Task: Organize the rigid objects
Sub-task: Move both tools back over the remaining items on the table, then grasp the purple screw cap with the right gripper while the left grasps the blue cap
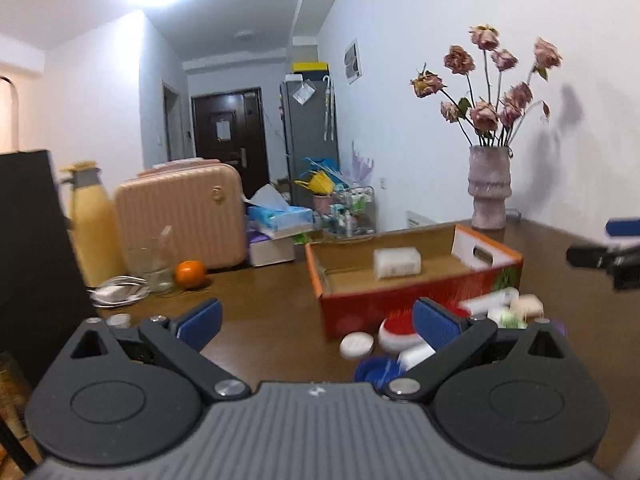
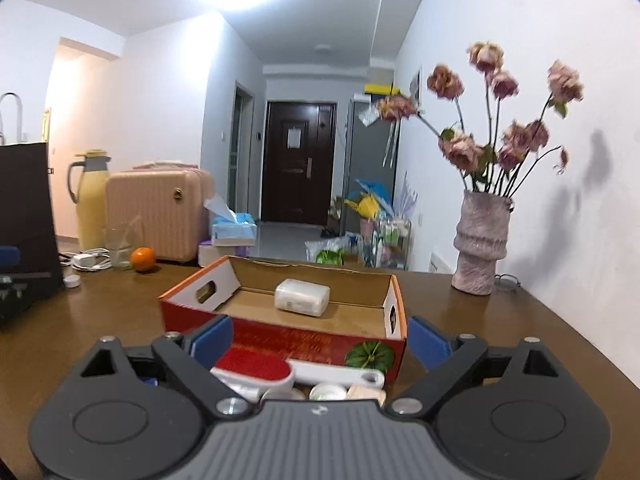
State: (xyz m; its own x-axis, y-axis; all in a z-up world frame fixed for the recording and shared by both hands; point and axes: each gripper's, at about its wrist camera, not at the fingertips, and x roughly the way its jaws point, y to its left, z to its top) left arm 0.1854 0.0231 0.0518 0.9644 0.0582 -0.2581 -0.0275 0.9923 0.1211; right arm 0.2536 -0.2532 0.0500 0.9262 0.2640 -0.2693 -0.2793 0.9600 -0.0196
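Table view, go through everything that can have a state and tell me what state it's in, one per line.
Left gripper: open, nothing between the fingers.
Right gripper: open, holding nothing.
Cardboard box: open-topped, upright on the table.
White packet: lying inside the box.
Red brush: on the table, outside the box.
Round lid: flat on the table, outside the box.
Vase: upright, holding wilted roses.
Tissue box: open, a tissue sticking up.

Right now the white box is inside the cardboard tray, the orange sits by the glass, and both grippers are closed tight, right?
Not quite. The left gripper and right gripper are both open, as each wrist view shows. The white box is inside the cardboard tray, and the orange sits by the glass.
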